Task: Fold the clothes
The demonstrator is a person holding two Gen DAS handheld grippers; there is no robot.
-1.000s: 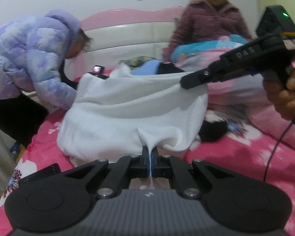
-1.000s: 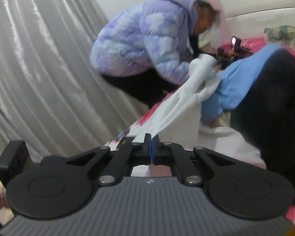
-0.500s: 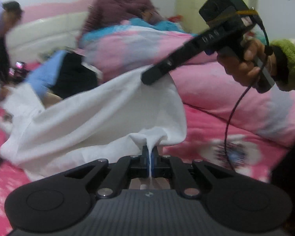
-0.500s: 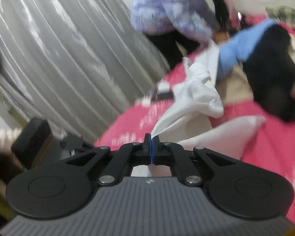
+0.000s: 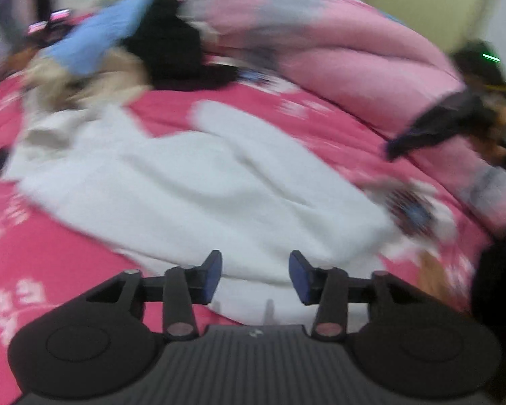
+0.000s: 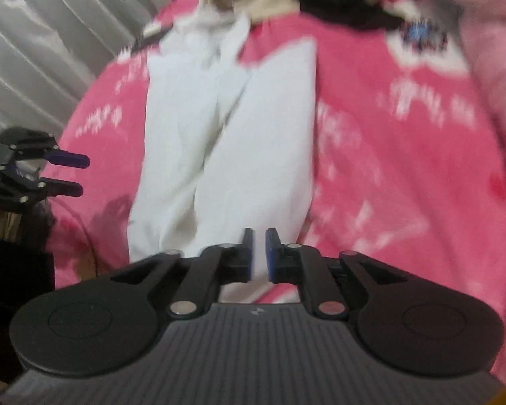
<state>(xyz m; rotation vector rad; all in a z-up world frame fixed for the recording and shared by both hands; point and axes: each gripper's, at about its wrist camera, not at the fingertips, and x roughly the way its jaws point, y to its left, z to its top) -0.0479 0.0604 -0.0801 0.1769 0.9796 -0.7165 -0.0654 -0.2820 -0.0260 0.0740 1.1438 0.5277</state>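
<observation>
A white garment [image 5: 202, 185] lies spread on the pink flowered bedspread [image 5: 50, 253]. My left gripper [image 5: 255, 270] hangs over its near hem. Its jaws are opening, a wide gap shows between the blue pads, and neither pad presses the cloth. In the right wrist view the same white garment [image 6: 232, 135] runs lengthwise away from me. My right gripper [image 6: 259, 253] stands at its near end, jaws opening by a narrow gap with white cloth showing through it, loose. The right gripper [image 5: 393, 148] appears blurred at the right, and the left gripper [image 6: 74, 174] at the left edge.
A pile of blue [image 5: 94, 44], black [image 5: 172, 54] and beige clothes lies at the far end of the bed. A bulky pink quilt [image 5: 337, 50] rises on the right. A grey curtain [image 6: 50, 33] hangs beyond the bed's left side.
Both grippers were shut on the lifted white garment. They swung down and across, laid it flat on the bedspread, and their jaws have parted from the cloth.
</observation>
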